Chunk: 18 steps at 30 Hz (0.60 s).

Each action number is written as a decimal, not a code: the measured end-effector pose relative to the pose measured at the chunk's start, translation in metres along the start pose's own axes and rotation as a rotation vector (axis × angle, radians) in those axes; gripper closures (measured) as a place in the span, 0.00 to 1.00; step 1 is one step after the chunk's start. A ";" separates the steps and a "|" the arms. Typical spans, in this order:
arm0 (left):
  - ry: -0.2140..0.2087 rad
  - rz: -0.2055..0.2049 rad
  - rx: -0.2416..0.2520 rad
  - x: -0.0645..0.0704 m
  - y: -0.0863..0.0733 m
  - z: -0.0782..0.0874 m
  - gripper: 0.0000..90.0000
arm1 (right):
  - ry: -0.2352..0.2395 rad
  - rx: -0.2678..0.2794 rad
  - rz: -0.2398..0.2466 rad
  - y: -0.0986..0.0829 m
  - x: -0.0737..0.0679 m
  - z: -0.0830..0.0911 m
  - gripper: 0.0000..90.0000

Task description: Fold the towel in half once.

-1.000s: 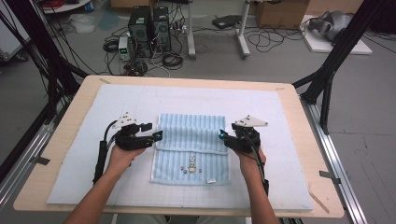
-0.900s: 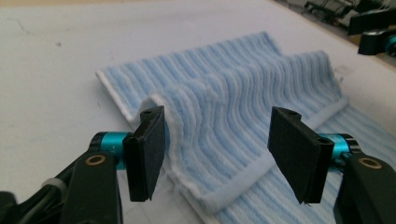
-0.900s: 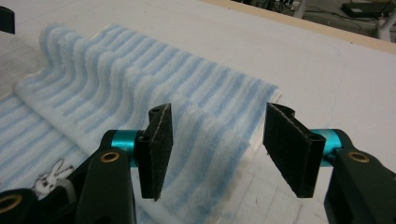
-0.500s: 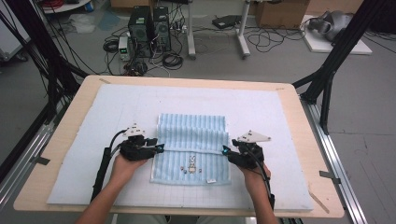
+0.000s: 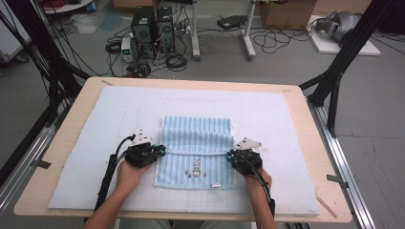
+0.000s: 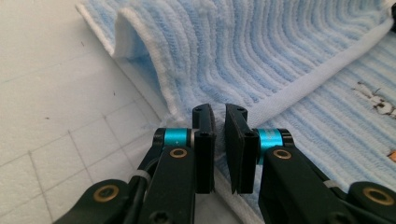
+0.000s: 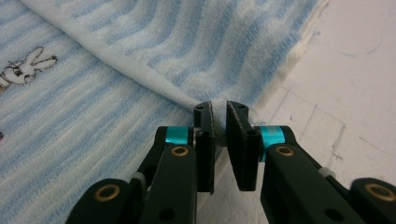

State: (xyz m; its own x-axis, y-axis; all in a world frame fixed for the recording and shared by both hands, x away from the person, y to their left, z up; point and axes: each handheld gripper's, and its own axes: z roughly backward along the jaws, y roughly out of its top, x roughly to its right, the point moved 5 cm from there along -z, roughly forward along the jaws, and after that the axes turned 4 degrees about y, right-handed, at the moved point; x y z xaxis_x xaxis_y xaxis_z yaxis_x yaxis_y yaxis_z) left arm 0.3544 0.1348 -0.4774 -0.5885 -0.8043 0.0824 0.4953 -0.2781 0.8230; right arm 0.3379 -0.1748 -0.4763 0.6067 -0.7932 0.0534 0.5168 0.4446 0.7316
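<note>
Towel (image 5: 197, 143), pale blue with stripes and a small rabbit motif (image 5: 196, 166), lies in the middle of the white padded mat (image 5: 286, 124) on the bench (image 5: 305, 102), its far half folded forward so a white hem runs across it. The left claw (image 5: 161, 151) sits at the hem's left end and the right claw (image 5: 230, 155) at its right end, each held in a hand. In the left gripper view the jaws stand nearly together with a thin gap, the towel edge (image 6: 299, 93) just ahead of the tips. The right gripper view shows the same narrow gap, with the folded corner (image 7: 196, 100) touching the tips; whether cloth is pinched, I cannot tell.
</note>
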 end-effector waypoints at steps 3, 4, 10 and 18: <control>-0.019 0.008 0.040 0.000 0.003 0.006 0.91 | 0.001 0.016 0.009 0.002 -0.002 0.003 0.92; -0.026 0.005 0.054 0.000 0.004 0.009 0.91 | 0.000 0.018 0.013 0.002 -0.001 0.004 0.92; -0.080 0.014 0.121 0.005 0.010 0.024 0.91 | 0.005 0.044 0.021 0.003 -0.001 0.014 0.93; -0.154 0.028 0.147 0.015 0.009 0.044 0.91 | 0.039 0.078 0.013 -0.004 -0.009 0.034 0.93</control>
State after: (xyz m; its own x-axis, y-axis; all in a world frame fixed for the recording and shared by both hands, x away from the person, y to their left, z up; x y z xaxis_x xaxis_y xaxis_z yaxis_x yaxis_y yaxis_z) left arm 0.3222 0.1437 -0.4446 -0.6720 -0.7178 0.1821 0.4210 -0.1681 0.8913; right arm 0.3101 -0.1835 -0.4563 0.6369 -0.7700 0.0376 0.4612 0.4197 0.7818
